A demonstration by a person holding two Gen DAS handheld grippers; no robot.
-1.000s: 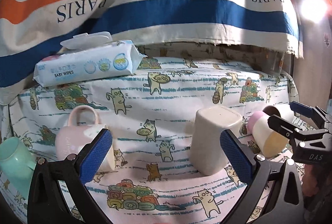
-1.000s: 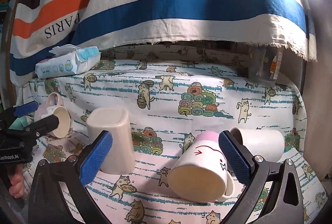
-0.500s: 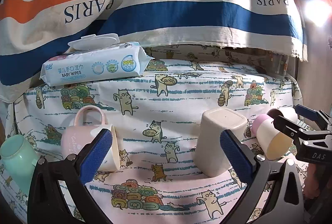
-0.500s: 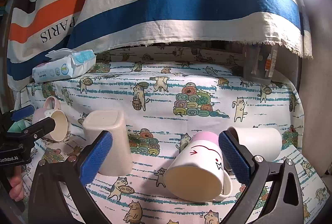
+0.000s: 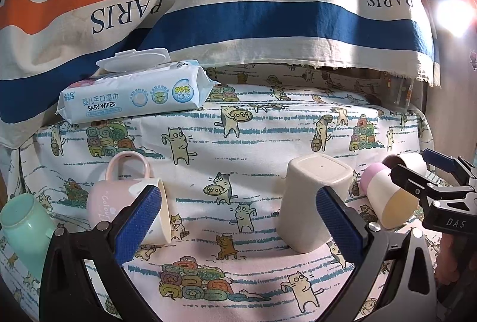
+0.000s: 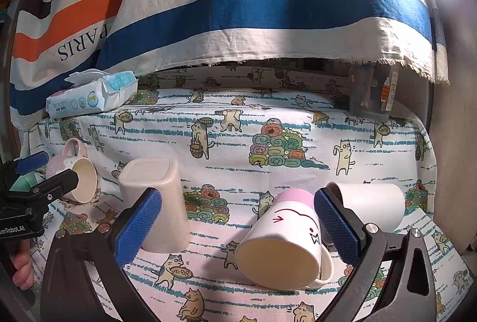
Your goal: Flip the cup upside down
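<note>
Two grippers, left [image 5: 238, 225] and right [image 6: 238, 225], jaws wide and empty; "BABY WIPES" pack [image 5: 134, 96] beyond the beige cup [image 5: 314, 199].

Right gripper [image 6: 238, 228] jaws wide apart, empty, framing tipped pink-and-white mug [image 6: 283, 244] beside inverted beige cup [image 6: 158, 202] on cat-print cloth [image 6: 268, 119].

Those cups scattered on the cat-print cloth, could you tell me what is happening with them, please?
A person holds a gripper in each hand, and neither has hold of anything: the left gripper and right gripper both hover with jaws open. The beige square cup stands upside down already. The pink mug, the white mug with a pink base, the plain white cup and the green cup all lie on their sides. The white mug with a pink base lies nearest the right gripper.
</note>
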